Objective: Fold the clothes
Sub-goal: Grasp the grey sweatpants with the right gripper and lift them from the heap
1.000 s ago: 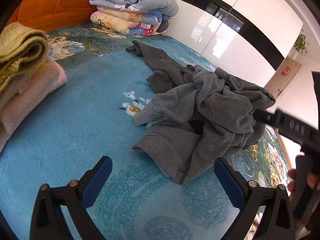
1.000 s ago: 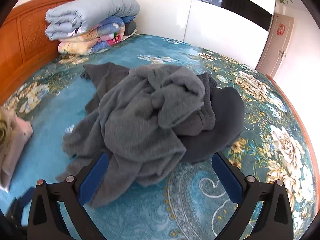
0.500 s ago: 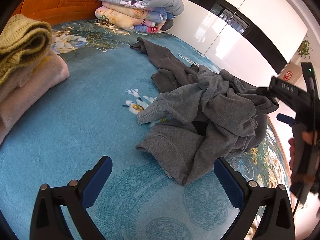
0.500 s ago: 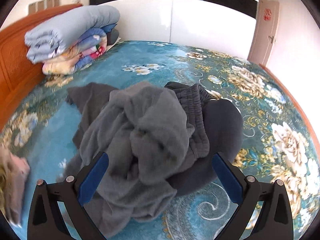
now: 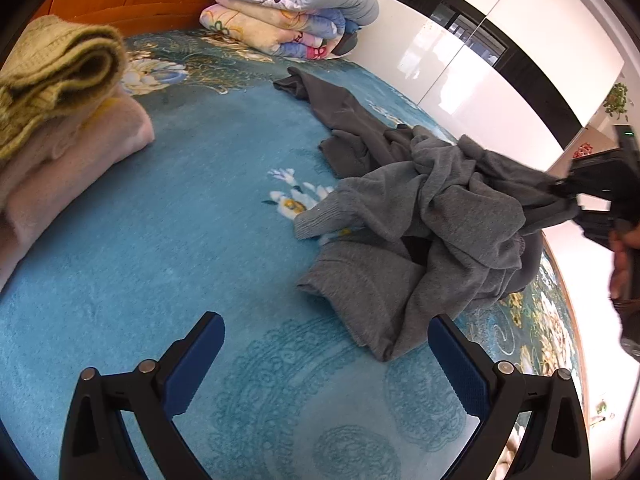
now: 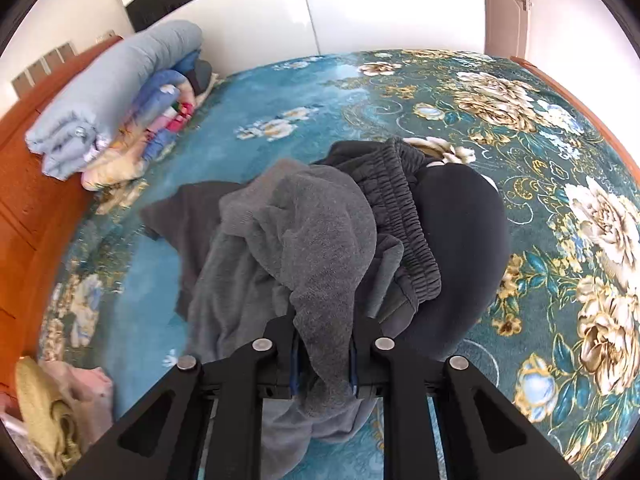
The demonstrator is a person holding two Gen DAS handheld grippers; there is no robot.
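Your right gripper [image 6: 323, 354] is closing on the grey sweatshirt [image 6: 304, 248]; lift it clear of the dark trousers [image 6: 400, 208], while your left gripper [image 5: 326, 360] waits, fingers apart.

Both views are bright and evenly lit, as by daylight. In the left wrist view the glossy white wardrobe doors [image 5: 452, 56] carry broad glare patches, and the far right edge washes out to near white. Shadows on the blue bedspread [image 5: 168, 240] are soft and short, darkest in the folds of the grey garment [image 5: 440, 236]. Focus is sharp through the middle of each picture. The right gripper [image 5: 560, 196] looks slightly smeared at the left view's right edge. Fisheye distortion bends the bed's edge and the wardrobe lines into curves, and a black rim closes each picture's corners. In the right wrist view the wooden headboard [image 6: 24, 200] stretches at the left edge, and the white doors [image 6: 360, 12] are blown out.
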